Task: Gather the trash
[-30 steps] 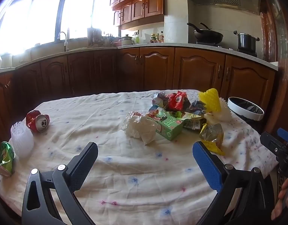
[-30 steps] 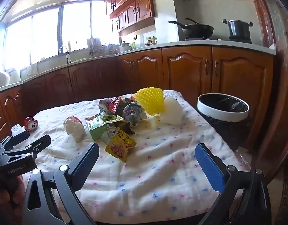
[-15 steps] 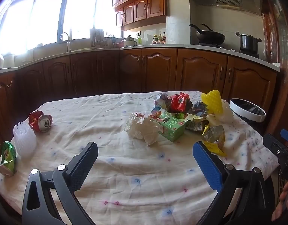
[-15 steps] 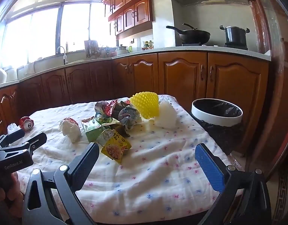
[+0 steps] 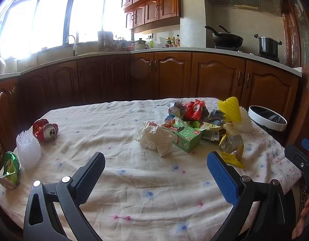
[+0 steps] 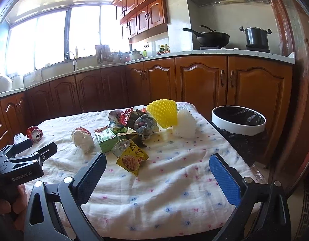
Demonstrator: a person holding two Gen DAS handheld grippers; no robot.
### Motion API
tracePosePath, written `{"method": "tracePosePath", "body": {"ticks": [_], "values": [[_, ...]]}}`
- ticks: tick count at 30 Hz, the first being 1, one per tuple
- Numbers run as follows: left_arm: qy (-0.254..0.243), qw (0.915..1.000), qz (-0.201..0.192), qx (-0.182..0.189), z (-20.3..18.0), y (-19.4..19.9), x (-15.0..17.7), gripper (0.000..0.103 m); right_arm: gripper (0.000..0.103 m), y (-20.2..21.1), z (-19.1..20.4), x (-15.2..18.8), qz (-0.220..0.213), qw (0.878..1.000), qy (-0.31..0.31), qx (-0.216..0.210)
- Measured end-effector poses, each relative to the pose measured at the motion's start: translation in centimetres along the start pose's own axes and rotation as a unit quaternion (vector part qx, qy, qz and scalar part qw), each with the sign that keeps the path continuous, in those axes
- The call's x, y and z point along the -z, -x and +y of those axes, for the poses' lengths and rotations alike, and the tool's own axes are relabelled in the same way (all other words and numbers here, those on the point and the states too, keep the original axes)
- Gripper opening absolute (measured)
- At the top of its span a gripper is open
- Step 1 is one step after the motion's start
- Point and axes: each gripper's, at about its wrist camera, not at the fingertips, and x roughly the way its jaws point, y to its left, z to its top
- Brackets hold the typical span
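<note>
Trash lies on a table with a white dotted cloth (image 5: 134, 180). A pile sits at the far right: a crumpled white bag (image 5: 154, 138), a green carton (image 5: 184, 136), a red wrapper (image 5: 194, 108), a yellow snack packet (image 6: 132, 158), a yellow foam net (image 6: 163, 113) and a white foam net (image 6: 184, 124). At the left lie a red can (image 5: 45, 130), a white foam net (image 5: 28, 150) and a green can (image 5: 9, 170). My left gripper (image 5: 155, 170) is open and empty over the near cloth. My right gripper (image 6: 157, 170) is open and empty, short of the yellow packet.
A bin with a white rim and black liner (image 6: 238, 120) stands on the floor past the table's right edge. Wooden kitchen cabinets (image 5: 174, 76) run behind the table, with a wok (image 5: 226, 38) and a pot (image 5: 268, 44) on the stove. The left gripper shows in the right wrist view (image 6: 24, 160).
Both views have pulled back and tilted up a little, so the table and trash sit slightly lower and farther. Both grippers stay open and empty. No trash has moved.
</note>
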Motion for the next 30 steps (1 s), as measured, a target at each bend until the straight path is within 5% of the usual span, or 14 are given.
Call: {"method": "tracePosePath", "body": {"ticks": [30], "values": [[0.001,1.0,0.005,0.0,0.03,-0.33,0.25,0.102,0.103,-0.51,-0.04,0.31,0.007,1.0,-0.011,-0.026]]}}
